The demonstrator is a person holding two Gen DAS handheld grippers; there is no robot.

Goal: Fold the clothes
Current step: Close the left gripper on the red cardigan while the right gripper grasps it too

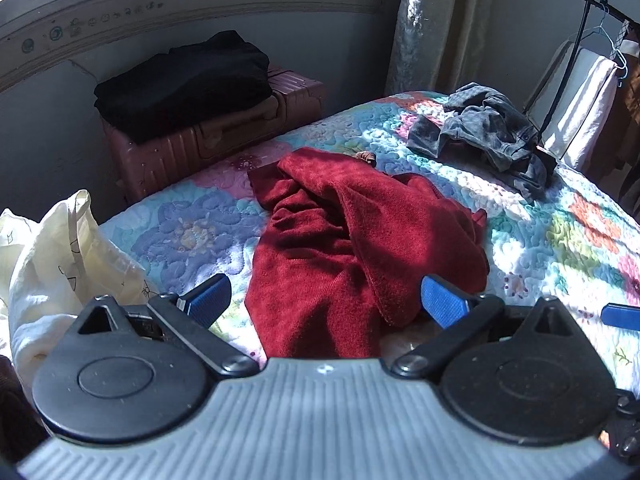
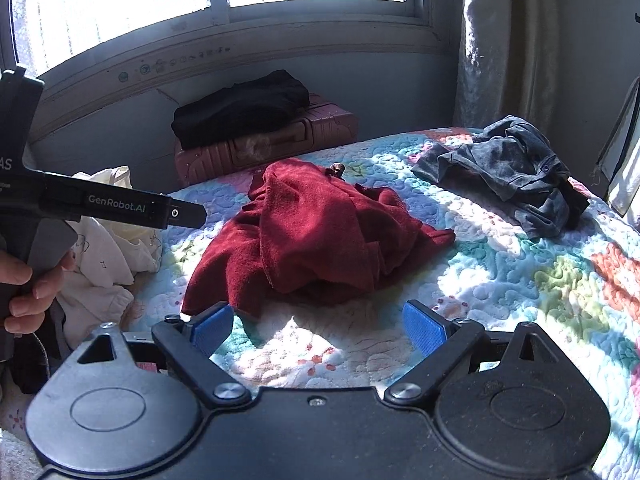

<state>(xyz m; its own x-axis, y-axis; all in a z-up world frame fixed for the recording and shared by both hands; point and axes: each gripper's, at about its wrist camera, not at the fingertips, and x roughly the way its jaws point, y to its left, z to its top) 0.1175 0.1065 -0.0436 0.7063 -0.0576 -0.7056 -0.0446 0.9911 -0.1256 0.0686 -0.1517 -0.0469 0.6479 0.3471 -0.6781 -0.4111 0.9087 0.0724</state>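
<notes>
A crumpled dark red garment (image 1: 352, 240) lies in a heap on the floral quilt (image 1: 560, 240); it also shows in the right wrist view (image 2: 316, 236). My left gripper (image 1: 326, 300) is open, its blue pads spread on either side of the garment's near edge, just above it. My right gripper (image 2: 316, 326) is open and empty over the quilt (image 2: 520, 280), a little short of the red garment. A crumpled grey denim garment (image 1: 484, 132) lies further back on the right, also in the right wrist view (image 2: 516, 172).
A pink suitcase (image 1: 180, 148) with folded black clothes (image 1: 184, 80) stands beside the bed under the window. A cream cloth bag (image 1: 52, 256) lies at the bed's left. A clothes rack (image 1: 592, 80) stands at the right. The left gripper's body (image 2: 100, 204) shows in the right wrist view.
</notes>
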